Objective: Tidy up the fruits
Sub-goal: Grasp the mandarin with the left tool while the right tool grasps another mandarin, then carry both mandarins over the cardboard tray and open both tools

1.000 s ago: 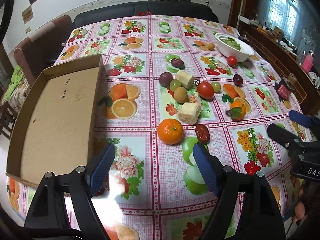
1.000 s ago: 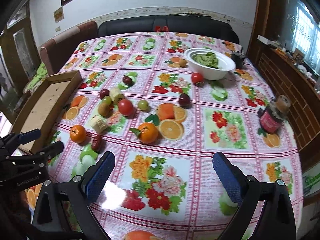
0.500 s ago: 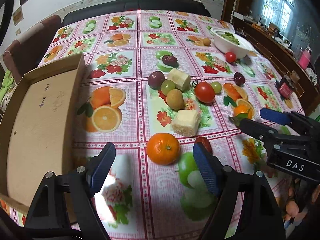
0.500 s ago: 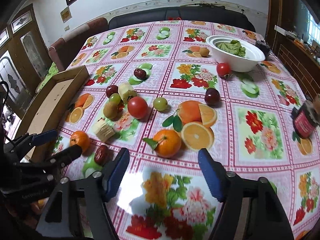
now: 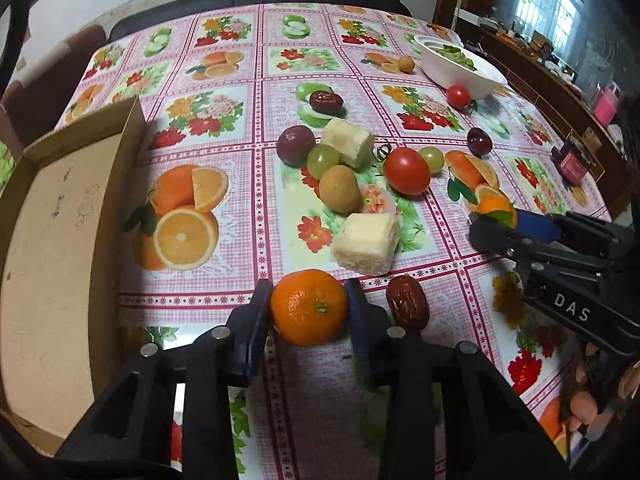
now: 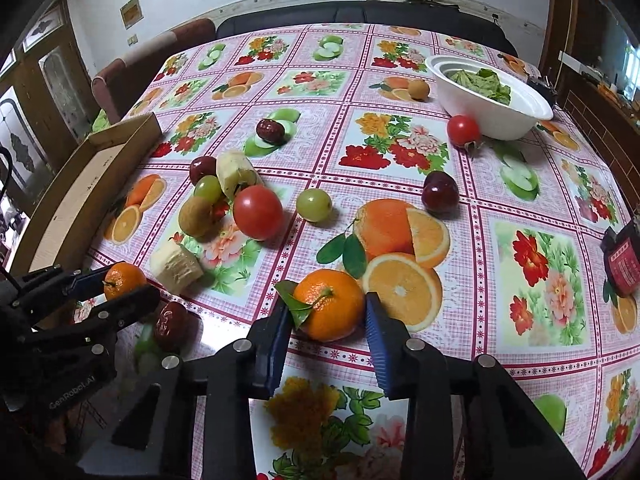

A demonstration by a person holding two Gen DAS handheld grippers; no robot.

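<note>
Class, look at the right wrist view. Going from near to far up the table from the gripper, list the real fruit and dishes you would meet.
right gripper closing around the leafy orange → green grape → dark red plum → small red tomato → white bowl of greens.

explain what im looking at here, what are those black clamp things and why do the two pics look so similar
Those clamps are two-finger grippers, one held in each of a person's hands. Each carries a wide-angle camera looking along its fingers, so both pictures show the same table from neighbouring spots.

In the left-hand camera's picture, the left gripper is closing around a plain tangerine, its blue pads at both sides. In the right-hand camera's picture, the right gripper is closing around a leafy tangerine.

On the fruit-print tablecloth lie a tomato, green grapes, a kiwi, red dates, pale cut chunks and a white bowl. A cardboard tray sits at the left.
</note>
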